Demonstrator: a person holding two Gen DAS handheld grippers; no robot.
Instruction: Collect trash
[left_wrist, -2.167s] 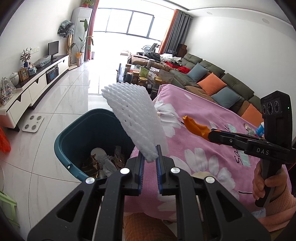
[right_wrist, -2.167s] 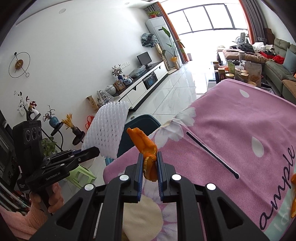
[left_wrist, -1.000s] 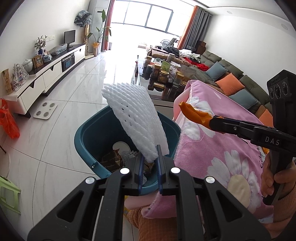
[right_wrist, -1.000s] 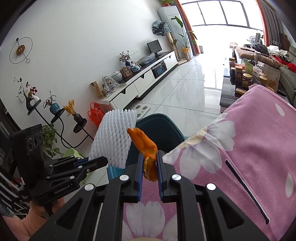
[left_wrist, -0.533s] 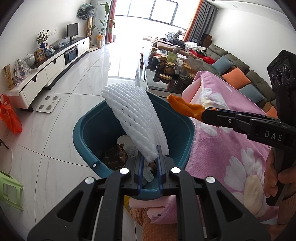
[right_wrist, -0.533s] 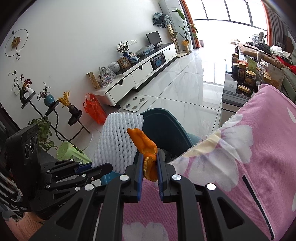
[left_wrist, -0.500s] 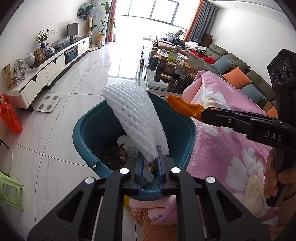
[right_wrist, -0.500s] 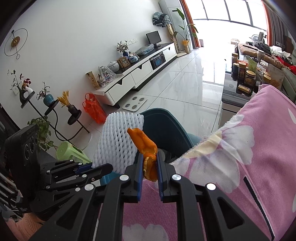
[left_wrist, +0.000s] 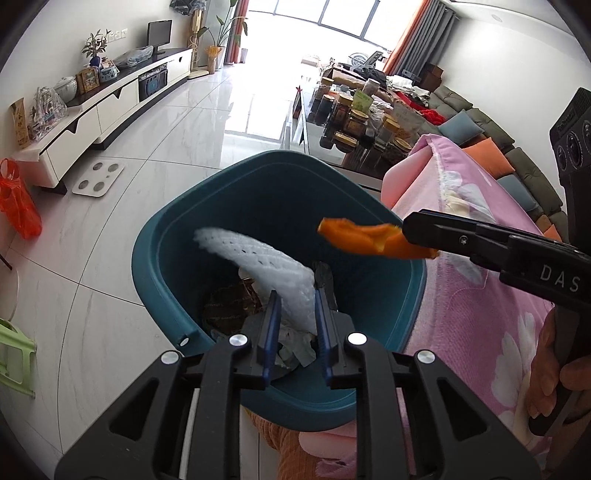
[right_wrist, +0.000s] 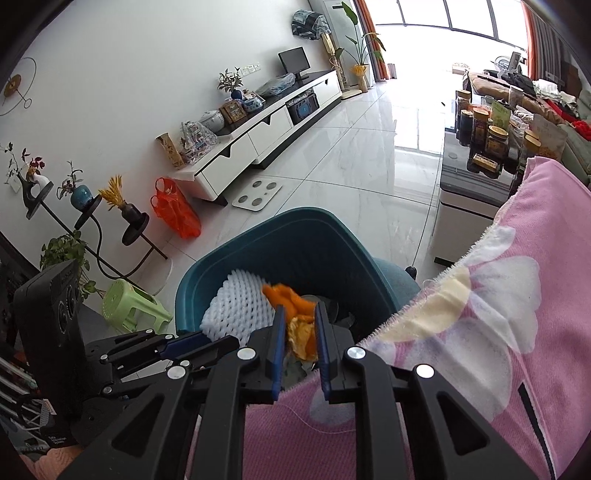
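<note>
Lower centre of the left view, the left gripper (left_wrist: 295, 317) has just been opening – the white foam net (left_wrist: 266, 266), upright half a second ago, now tips over into the teal bin (left_wrist: 155, 258), loose between parted jaws. To the right, the right gripper (right_wrist: 299, 339) has likewise been easing apart; the orange peel (right_wrist: 295, 317) sags between its blue pads over the bin mouth. Both pieces look about to drop in. The net is soft, ribbed mesh; the peel curled and waxy.

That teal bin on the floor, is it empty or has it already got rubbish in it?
Partly filled. The teal bin holds brown wrappers and crumpled paper at the bottom, with much of its inner wall bare.
</note>
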